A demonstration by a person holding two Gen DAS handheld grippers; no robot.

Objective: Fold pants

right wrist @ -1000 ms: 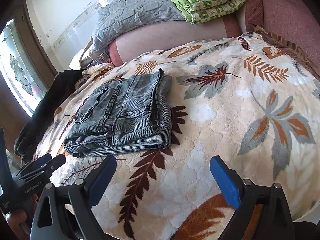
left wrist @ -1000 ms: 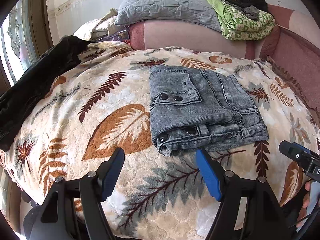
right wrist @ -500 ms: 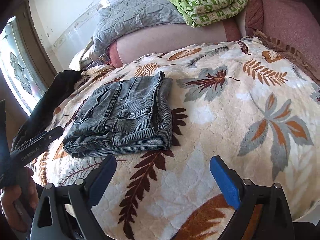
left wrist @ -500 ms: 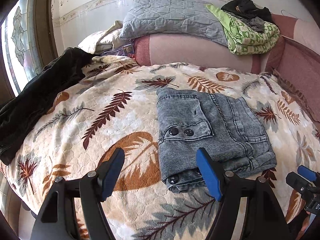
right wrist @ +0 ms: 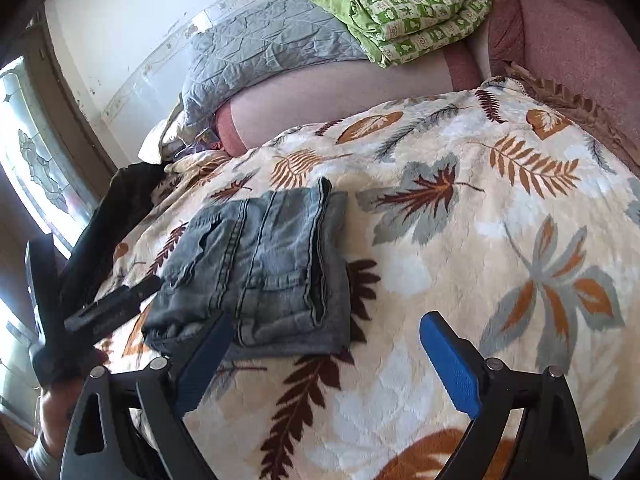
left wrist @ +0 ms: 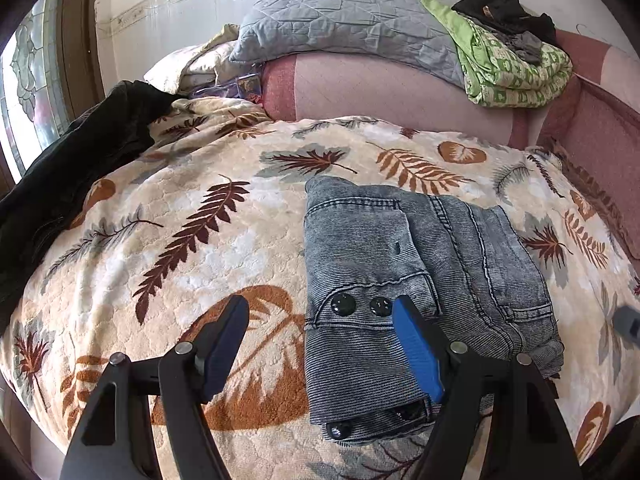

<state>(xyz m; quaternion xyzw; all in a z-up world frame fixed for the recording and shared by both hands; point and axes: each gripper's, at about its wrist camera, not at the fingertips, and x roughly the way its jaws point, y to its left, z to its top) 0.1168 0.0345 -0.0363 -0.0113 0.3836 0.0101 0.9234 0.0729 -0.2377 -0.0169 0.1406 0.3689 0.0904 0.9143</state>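
The grey denim pants (left wrist: 420,280) lie folded into a compact rectangle on the leaf-print blanket (left wrist: 200,240). They also show in the right wrist view (right wrist: 264,268). My left gripper (left wrist: 320,344) is open and empty, hovering above the near left edge of the pants, its right finger over the pocket buttons. My right gripper (right wrist: 324,360) is open and empty, just in front of the near right corner of the pants. The left gripper also shows at the left of the right wrist view (right wrist: 108,312).
A black garment (left wrist: 80,160) lies along the blanket's left edge by the window. A grey quilt (left wrist: 340,28) and a green folded blanket (left wrist: 516,68) rest on the pink sofa back (left wrist: 380,92). The pink armrest (right wrist: 580,52) is at right.
The left gripper has moved forward over the near edge of the pants. The right gripper has edged slightly closer. The pants have not moved.
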